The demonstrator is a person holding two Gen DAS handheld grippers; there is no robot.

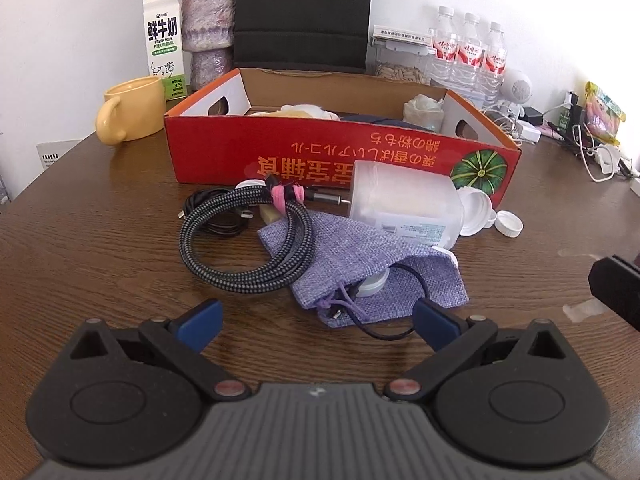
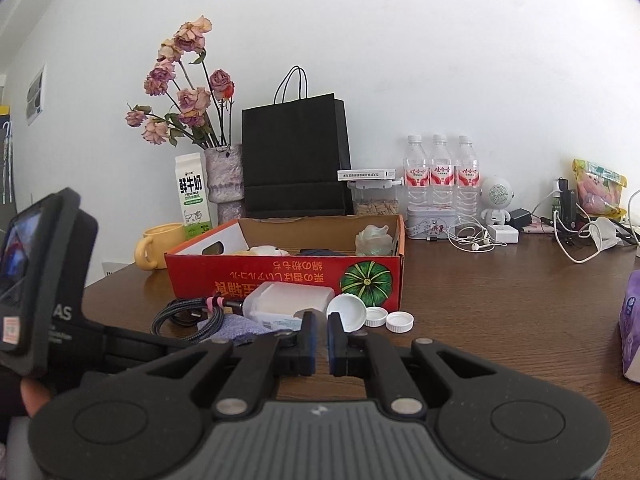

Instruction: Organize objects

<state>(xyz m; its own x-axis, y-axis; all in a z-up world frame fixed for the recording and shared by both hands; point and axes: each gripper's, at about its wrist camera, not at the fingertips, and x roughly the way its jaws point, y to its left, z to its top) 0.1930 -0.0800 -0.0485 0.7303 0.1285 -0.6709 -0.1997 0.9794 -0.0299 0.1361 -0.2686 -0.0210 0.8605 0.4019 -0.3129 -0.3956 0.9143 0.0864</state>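
A red cardboard box point(image 1: 320, 160) point(image 2: 280, 276) stands open on the brown table with a few items inside. In front of it lie a coiled braided cable point(image 1: 244, 244) point(image 2: 188, 316), a purple cloth pouch point(image 1: 360, 272) point(image 2: 236, 326) with cords spilling out, a frosted plastic jar point(image 1: 404, 204) point(image 2: 288, 304) on its side, and white lids point(image 1: 508, 224) point(image 2: 376, 316). My left gripper point(image 1: 318, 326) is open just short of the pouch, nothing between its fingers. My right gripper point(image 2: 321, 338) is shut and empty, hovering above the table short of the jar. The left tool's body point(image 2: 36, 280) shows at that view's left edge.
A yellow mug point(image 1: 132, 110), milk carton point(image 1: 164, 44), vase of dried roses point(image 2: 224, 176) and black paper bag point(image 2: 296, 156) stand behind the box. Water bottles point(image 2: 440, 176), a white speaker, earphones and chargers crowd the back right. A purple packet point(image 2: 630, 328) sits at the right edge.
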